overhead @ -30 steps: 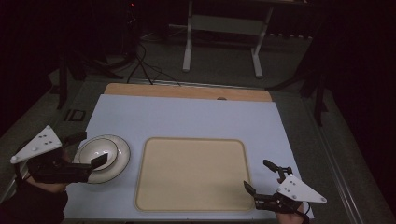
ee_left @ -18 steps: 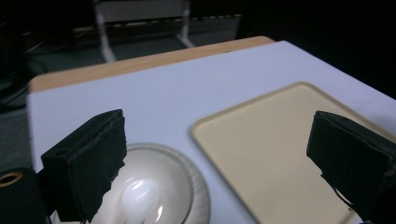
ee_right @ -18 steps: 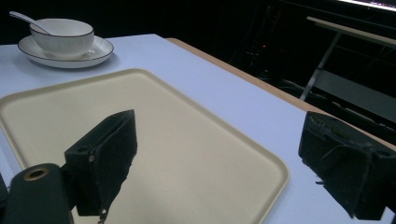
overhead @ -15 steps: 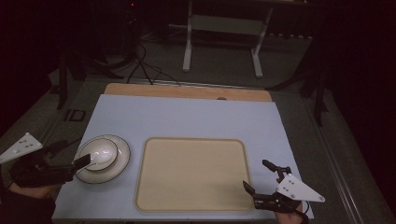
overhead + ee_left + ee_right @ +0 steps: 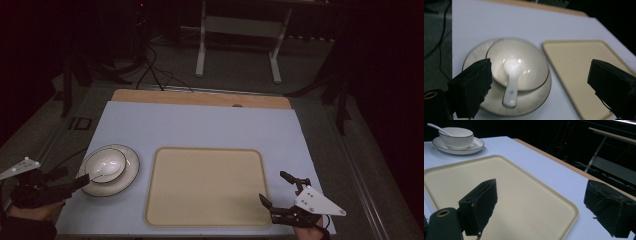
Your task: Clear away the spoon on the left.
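A white bowl point(image 5: 105, 163) with a dark rim sits on a white plate point(image 5: 129, 172) at the left of the table, and a white spoon point(image 5: 102, 173) rests in it, handle toward the front edge. In the left gripper view the bowl point(image 5: 529, 60), spoon point(image 5: 511, 82) and plate point(image 5: 534, 100) lie ahead between the jaws. My left gripper point(image 5: 74, 176) is open, just left of the plate, touching nothing. A beige tray point(image 5: 207, 185) lies empty in the middle. My right gripper point(image 5: 272, 186) is open at the tray's front right corner, over the tray point(image 5: 511, 195).
A pale blue mat point(image 5: 200, 125) covers the table, with a wooden strip point(image 5: 200, 97) at its far edge. Beyond it stand a white frame's legs point(image 5: 202, 50) and cables point(image 5: 150, 65) on the dark floor. The right gripper view shows the bowl point(image 5: 456, 136) far off.
My left gripper has drawn back leftward and toward the person, off the plate's rim. The bowl, plate and spoon stay put. The right gripper has not moved.
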Demonstrator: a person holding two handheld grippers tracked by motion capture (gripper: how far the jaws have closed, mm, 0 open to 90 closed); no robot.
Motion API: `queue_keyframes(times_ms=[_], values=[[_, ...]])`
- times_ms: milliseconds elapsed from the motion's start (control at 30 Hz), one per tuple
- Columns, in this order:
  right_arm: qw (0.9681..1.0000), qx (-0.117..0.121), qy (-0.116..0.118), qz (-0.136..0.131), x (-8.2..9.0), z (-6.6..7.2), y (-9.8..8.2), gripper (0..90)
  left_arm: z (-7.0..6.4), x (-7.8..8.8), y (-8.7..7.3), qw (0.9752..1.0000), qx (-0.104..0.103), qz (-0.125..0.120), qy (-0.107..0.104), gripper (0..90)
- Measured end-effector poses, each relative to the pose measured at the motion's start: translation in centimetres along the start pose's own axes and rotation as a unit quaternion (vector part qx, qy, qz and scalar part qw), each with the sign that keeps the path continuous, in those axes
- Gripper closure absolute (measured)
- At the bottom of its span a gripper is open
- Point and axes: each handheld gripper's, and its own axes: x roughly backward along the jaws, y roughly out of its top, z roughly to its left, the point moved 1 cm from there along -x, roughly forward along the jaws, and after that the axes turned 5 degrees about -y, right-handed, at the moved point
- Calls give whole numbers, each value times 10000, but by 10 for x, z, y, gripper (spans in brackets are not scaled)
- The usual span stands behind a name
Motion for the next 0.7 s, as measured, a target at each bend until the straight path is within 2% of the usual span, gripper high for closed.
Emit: queue_keyframes(times_ms=[133, 233, 333, 367, 433, 467, 567, 700], values=[[10000, 44, 6, 4, 0, 1, 0, 117, 9, -3, -7, 9996, 259, 122, 7, 65], [10000, 37, 14, 14, -1, 1, 0, 117, 18, -2, -10, 9984, 556, 56, -75, 120], [10000, 60, 17, 14, -1, 1, 0, 117, 27, -3, -14, 9953, 960, 108, -34, 154], [10000, 62, 19, 12, -1, 1, 0, 117, 29, -4, -15, 9943, 1054, 155, 26, 179], [10000, 61, 24, 12, -1, 1, 0, 117, 32, -6, -18, 9923, 1220, 225, -25, 208], [10000, 65, 25, 13, -1, 1, 0, 117, 33, -7, -18, 9911, 1301, 283, 15, 225], [10000, 62, 25, 20, -2, 1, 0, 117, 36, -10, -20, 9878, 1489, 446, 27, 288], [10000, 62, 27, 21, -2, 1, 0, 117, 40, -13, -20, 9853, 1643, 458, -80, 388]])
